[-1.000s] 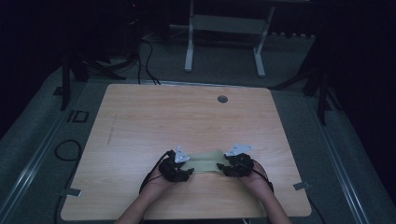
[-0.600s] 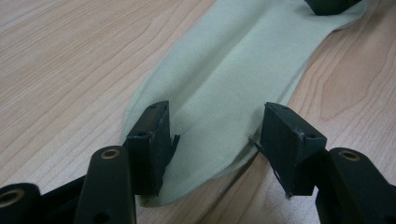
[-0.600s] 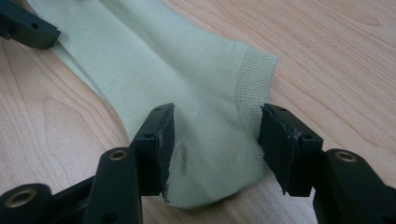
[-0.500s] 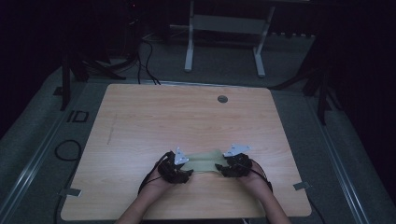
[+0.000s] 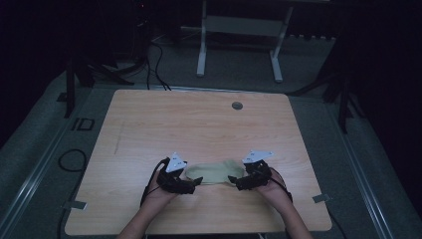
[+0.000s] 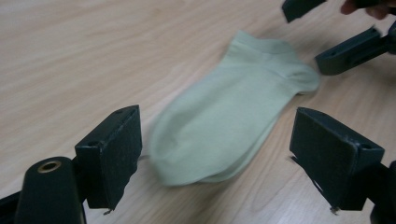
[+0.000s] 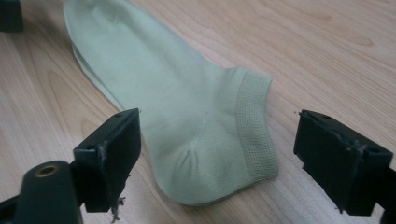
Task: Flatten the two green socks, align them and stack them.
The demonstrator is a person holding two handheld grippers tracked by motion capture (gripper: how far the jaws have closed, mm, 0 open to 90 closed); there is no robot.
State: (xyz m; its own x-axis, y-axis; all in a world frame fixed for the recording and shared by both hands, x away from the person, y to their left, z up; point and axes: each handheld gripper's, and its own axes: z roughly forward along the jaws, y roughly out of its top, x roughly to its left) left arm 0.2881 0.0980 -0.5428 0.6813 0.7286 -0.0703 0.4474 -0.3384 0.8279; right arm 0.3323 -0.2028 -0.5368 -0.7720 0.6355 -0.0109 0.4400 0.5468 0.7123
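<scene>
While both tools stand spread at its ends, the pale green ankle sock (image 5: 211,173) lies flat near the front edge of the light wooden table (image 5: 199,124).

The left black two-jaw gripper (image 6: 215,154) hangs released over the toe end, its jaws wide apart and touching nothing; the right black two-jaw gripper (image 7: 217,161) is equally released, straddling the heel and ribbed cuff (image 7: 254,126). There look to be 2 layers at the toe edge, so this may be a stacked pair. Judging from this, the step is a pinch at each end: lower each tool until 1 jaw slides under the fabric, close on all layers together, and lift evenly to avoid dragging or bunching.
</scene>
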